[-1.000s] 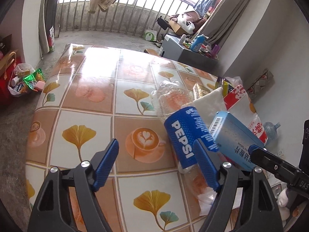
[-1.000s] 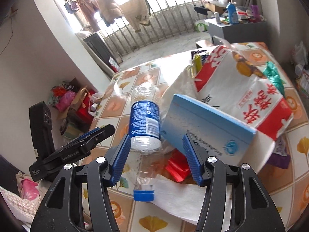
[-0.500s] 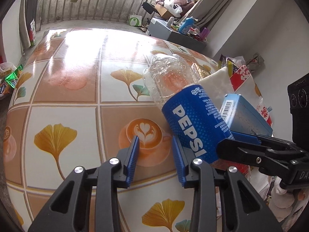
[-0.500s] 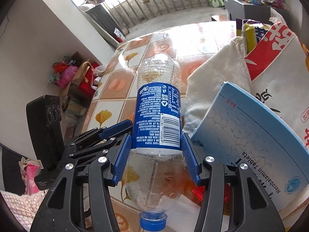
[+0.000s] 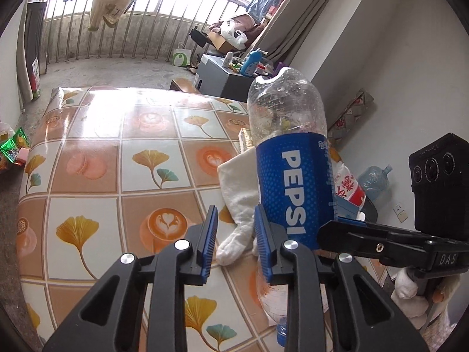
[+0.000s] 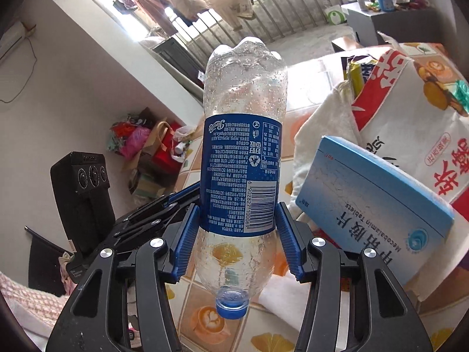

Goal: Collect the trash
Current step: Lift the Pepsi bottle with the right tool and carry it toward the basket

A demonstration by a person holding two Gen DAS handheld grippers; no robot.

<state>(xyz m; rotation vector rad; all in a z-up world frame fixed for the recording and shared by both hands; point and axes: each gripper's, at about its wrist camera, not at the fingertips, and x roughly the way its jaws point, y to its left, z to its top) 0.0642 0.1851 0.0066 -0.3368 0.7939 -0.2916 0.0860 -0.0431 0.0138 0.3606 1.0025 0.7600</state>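
An empty Pepsi bottle (image 6: pixel 240 152) with a blue label and blue cap is gripped by my right gripper (image 6: pixel 237 234), cap toward the camera, lifted above the table. It also shows in the left wrist view (image 5: pixel 293 182), just right of my left gripper (image 5: pixel 234 237). The left gripper's jaws are partly closed with a narrow gap and hold nothing. A blue tablet box (image 6: pixel 378 202) leans on a red and white bag (image 6: pixel 410 111) at the right. A white cloth (image 5: pixel 237 182) lies on the table beside the bag.
The table (image 5: pixel 117 158) has a tiled cloth with ginkgo leaves and coffee cups. A grey wall (image 5: pixel 395 73) stands right of it. Bags of clutter (image 6: pixel 140 143) lie on the floor to the left. A grey cabinet (image 5: pixel 222 79) stands beyond the table's far edge.
My right gripper closed on the Pepsi bottle and lifted it off the table, tipping it up. My left gripper's jaws narrowed from wide open and it stayed beside the bottle.
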